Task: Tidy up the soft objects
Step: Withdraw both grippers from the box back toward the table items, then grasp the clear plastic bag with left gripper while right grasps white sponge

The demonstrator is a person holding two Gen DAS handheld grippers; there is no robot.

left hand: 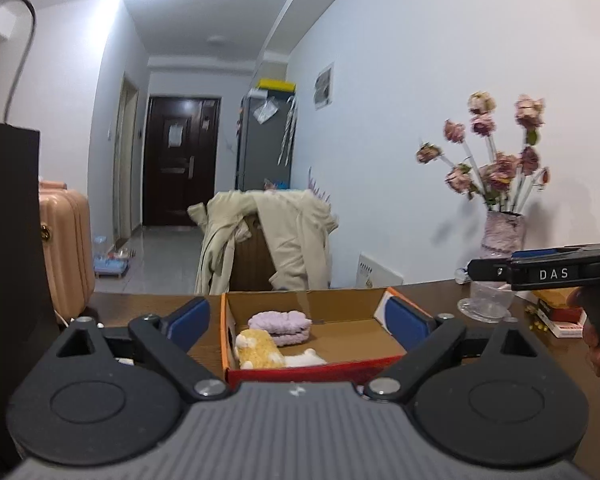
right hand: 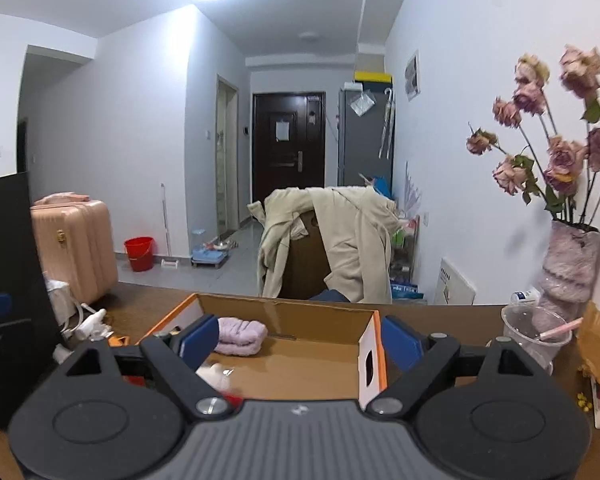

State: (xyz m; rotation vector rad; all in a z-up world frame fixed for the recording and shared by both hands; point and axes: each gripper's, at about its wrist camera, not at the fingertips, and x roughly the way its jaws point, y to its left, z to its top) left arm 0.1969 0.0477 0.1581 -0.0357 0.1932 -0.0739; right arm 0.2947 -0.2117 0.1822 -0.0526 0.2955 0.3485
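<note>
— Both grippers are up off the table with nothing in them. The left gripper [left hand: 300,322] has its blue pads spread wide, and so does the right gripper [right hand: 300,344]; each hangs just short of the shoe box [left hand: 312,372].

— And the soft things?

— In the box. From the left wrist view, the yellow-and-white plush toy [left hand: 260,354] lies against the near wall at about seven o'clock of the box floor, and the folded lilac towel [left hand: 280,326] sits just behind it, toward eleven o'clock, touching it. The right half of the box floor is bare.

— So what worries you?

— The box is light cardboard. If either gripper dips back in carelessly, a finger could catch the near rim or the orange end flap [right hand: 374,354] and shove the whole box across the wooden table [left hand: 148,304].

— Anything beside it?

— At three o'clock of the box there's a clear plastic cup [right hand: 534,340] with a pink stick in it, and just beyond, the pink vase [right hand: 570,264] of dried roses [right hand: 560,152]. A wide swing of the right gripper could tip the cup, I'd say, or knock the vase against the wall.

— And on the left?

— White cables [right hand: 88,324] and a dark upright panel [right hand: 8,280] at nine o'clock; a finger could snag there.

— Farther off?

— Only the chair with a beige coat [right hand: 340,236] at twelve o'clock, well clear.
</note>
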